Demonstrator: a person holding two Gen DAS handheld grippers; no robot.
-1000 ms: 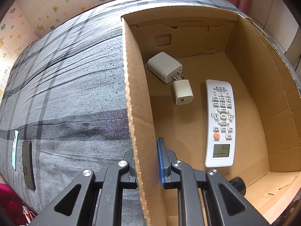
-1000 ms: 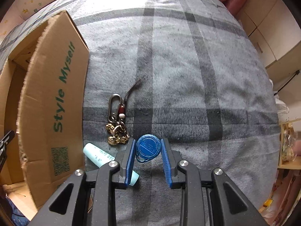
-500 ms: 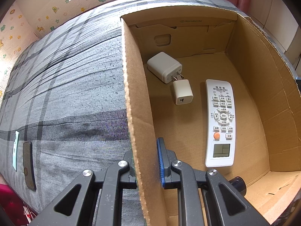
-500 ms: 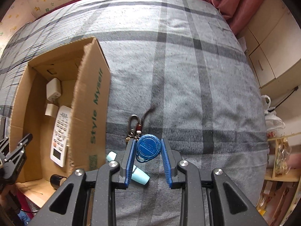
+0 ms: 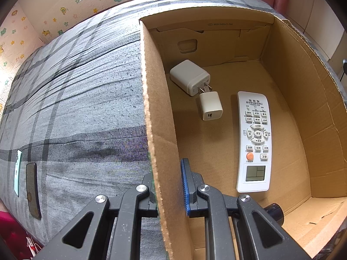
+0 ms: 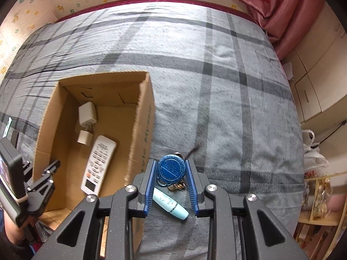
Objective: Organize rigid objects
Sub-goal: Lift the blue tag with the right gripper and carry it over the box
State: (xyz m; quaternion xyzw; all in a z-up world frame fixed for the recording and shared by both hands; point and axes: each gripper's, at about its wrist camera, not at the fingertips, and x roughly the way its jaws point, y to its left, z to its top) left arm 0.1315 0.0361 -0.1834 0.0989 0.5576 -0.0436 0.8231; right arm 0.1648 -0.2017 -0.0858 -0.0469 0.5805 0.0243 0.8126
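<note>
Two views, one bed: grey plaid bedspread (image 6: pixel 216 91) fills the surface; star-print wallpaper (image 6: pixel 65 2) at 12 o'clock, pink curtain (image 6: pixel 271 8) at 1 o'clock, cream cupboards (image 6: pixel 314 82) at 3 o'clock. Cardboard box (image 5: pixel 303 99) sits open on the bed, holding two white chargers (image 5: pixel 190 77) touching end to end and a white remote (image 5: pixel 256 140). Left gripper (image 5: pixel 169 186) pinches the box's side wall. Right gripper (image 6: pixel 171 173) pinches a round blue key fob (image 6: pixel 171 170), lifted clear of the bedspread; gold keys below it mostly hidden. Pale blue tube (image 6: pixel 171 204) lies beneath, partly covered. Dark cylinder (image 5: pixel 275 212) in the box at 5 o'clock: unidentifiable.
</note>
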